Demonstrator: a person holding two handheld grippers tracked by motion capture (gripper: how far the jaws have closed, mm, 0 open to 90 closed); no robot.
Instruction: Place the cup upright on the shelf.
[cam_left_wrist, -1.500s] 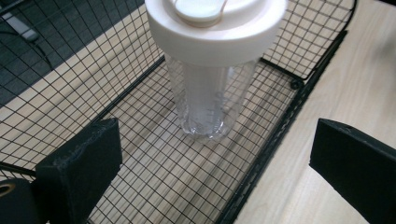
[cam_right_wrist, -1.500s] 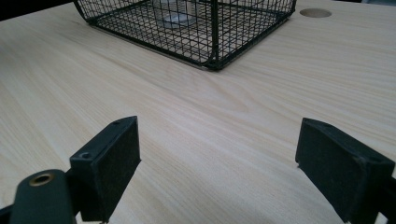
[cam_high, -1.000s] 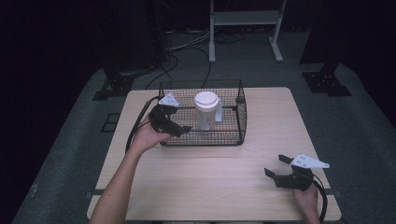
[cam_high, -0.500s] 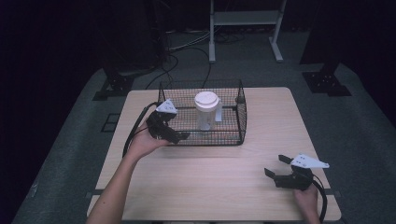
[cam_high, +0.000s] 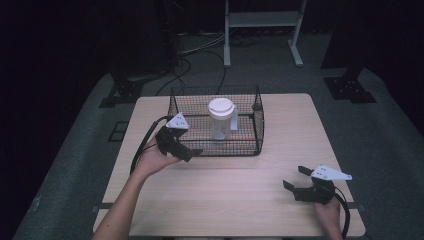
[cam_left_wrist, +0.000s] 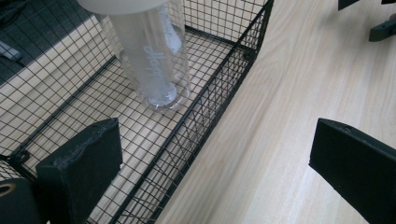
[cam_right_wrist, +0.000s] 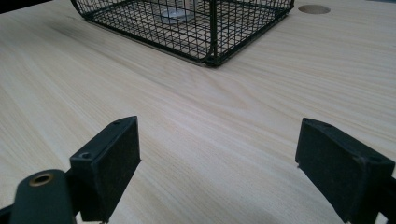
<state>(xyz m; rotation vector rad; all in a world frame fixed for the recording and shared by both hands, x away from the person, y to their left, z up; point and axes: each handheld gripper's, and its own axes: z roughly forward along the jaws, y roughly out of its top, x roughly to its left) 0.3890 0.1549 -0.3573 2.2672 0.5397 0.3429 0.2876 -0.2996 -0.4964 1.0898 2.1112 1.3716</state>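
Dark floor surrounds a pale wooden tabletop (cam_high: 225, 190) where a lidded clear cup (cam_high: 221, 118) stands inside a wire basket (cam_high: 257, 127). Left gripper (cam_high: 187, 150) straddles the basket's near wall, spread and empty; right gripper (cam_high: 296, 180) rests released, well apart. Seemingly the cup is ungrasped.

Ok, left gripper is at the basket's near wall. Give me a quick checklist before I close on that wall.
1. Left gripper open: ok, jaws spread wide in the left gripper view.
2. Jaws astride the wire basket wall: ok, one jaw sits inside the basket, the other over the table.
3. Clear bottle away from the inner jaw: ok, it stands upright farther along the basket floor, with a gap between.
4. Bottle lid on: ok, white lid in place.
5. Right gripper out of the way: ok, open, near the table's front right, apart from the basket.
6. Jaw depth on the wall: cannot tell.
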